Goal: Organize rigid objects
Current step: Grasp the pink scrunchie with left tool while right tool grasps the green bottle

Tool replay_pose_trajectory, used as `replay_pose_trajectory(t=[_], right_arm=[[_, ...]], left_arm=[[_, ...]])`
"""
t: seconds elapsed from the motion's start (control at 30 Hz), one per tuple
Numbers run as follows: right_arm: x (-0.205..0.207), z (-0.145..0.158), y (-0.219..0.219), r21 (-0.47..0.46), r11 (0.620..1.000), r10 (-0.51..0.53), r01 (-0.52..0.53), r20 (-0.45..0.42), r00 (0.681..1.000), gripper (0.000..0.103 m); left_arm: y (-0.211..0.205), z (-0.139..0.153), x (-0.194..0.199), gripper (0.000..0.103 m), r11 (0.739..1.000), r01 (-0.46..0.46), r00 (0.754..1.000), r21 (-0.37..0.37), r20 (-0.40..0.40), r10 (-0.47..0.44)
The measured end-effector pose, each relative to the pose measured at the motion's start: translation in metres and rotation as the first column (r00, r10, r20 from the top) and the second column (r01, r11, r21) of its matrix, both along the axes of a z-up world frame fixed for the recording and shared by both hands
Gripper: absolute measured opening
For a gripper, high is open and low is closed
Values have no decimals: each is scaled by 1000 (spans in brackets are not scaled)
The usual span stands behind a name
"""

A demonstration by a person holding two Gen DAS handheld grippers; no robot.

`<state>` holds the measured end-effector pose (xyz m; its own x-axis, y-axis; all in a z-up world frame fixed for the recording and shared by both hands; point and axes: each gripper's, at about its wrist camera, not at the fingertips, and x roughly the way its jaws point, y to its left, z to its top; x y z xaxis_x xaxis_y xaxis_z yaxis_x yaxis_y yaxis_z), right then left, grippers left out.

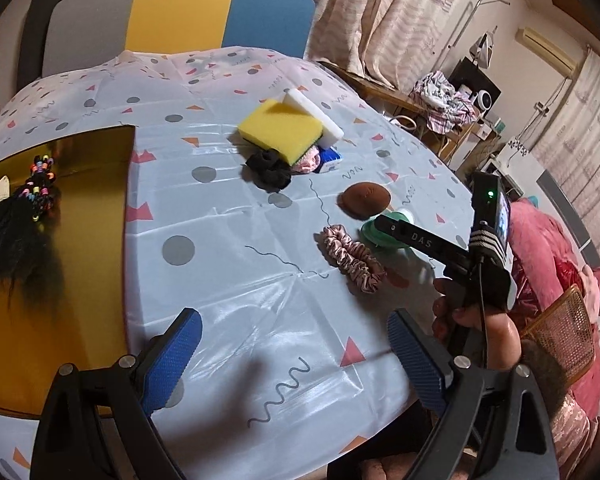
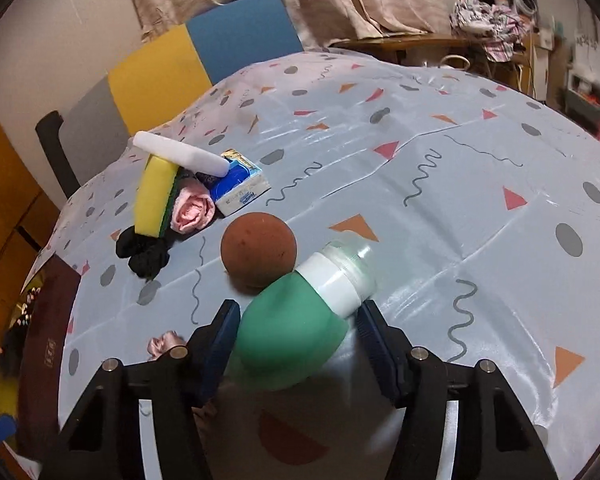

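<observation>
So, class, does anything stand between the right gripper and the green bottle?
Nothing visible does. The green bottle already sits between the pads of the right gripper, which close on its sides. The brown sponge lies just beyond it.

On the table: two sponges, one yellow (image 1: pixel 281 130) and one white (image 1: pixel 315 115); three scrunchies, black (image 1: pixel 269 169), pink (image 1: pixel 353 258) and rose (image 2: pixel 193 212). One brown ball (image 2: pixel 259 251), one green bottle (image 2: pixel 300 312), one tissue pack (image 2: pixel 242 192) and one gold tray (image 1: pixel 96 216) complete the set.
</observation>
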<state>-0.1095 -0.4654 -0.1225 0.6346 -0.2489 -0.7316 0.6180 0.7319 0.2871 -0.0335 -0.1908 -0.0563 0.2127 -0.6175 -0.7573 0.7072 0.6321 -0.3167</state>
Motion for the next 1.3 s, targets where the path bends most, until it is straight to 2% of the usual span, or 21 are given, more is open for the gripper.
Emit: replay_pose_trajectory(t=[0.27, 0.63, 0.8, 0.9, 0.97, 1.03, 1.1, 1.23, 1.27, 1.3], right_arm=[[-31, -1, -4, 68, 998, -20, 14, 79, 997, 59], [-60, -1, -2, 70, 997, -11, 6, 75, 997, 59], [-67, -1, -1, 68, 998, -7, 1, 77, 997, 59], [-69, -2, 1, 52, 999, 5, -9, 75, 997, 58], [-70, -3, 1, 48, 999, 11, -14, 80, 997, 58], [-71, -3, 0, 57, 998, 11, -15, 85, 996, 58], [-71, -3, 0, 58, 998, 12, -17, 87, 996, 58], [-70, -3, 2, 43, 999, 19, -22, 79, 997, 59], [-70, -3, 2, 41, 999, 20, -23, 78, 997, 59], [-70, -3, 2, 41, 999, 20, -24, 78, 997, 59]], left_arm=[[-37, -13, 8, 95, 999, 23, 999, 31, -28, -22], [-115, -41, 14, 95, 992, 101, 993, 82, -76, -95], [-144, -47, 17, 94, 991, 96, 993, 96, -78, -89], [-156, -55, 16, 82, 986, 108, 993, 129, -63, -101], [-158, -60, 17, 65, 983, 109, 993, 151, -68, -99], [-156, -61, 15, 59, 979, 113, 994, 168, -22, -111], [-155, -62, 11, 57, 974, 130, 991, 185, 14, -135], [-150, -62, 4, 39, 963, 150, 982, 224, 82, -172], [-147, -62, 4, 31, 964, 154, 981, 219, 81, -175], [-143, -62, 4, 29, 965, 154, 982, 210, 76, -173]])
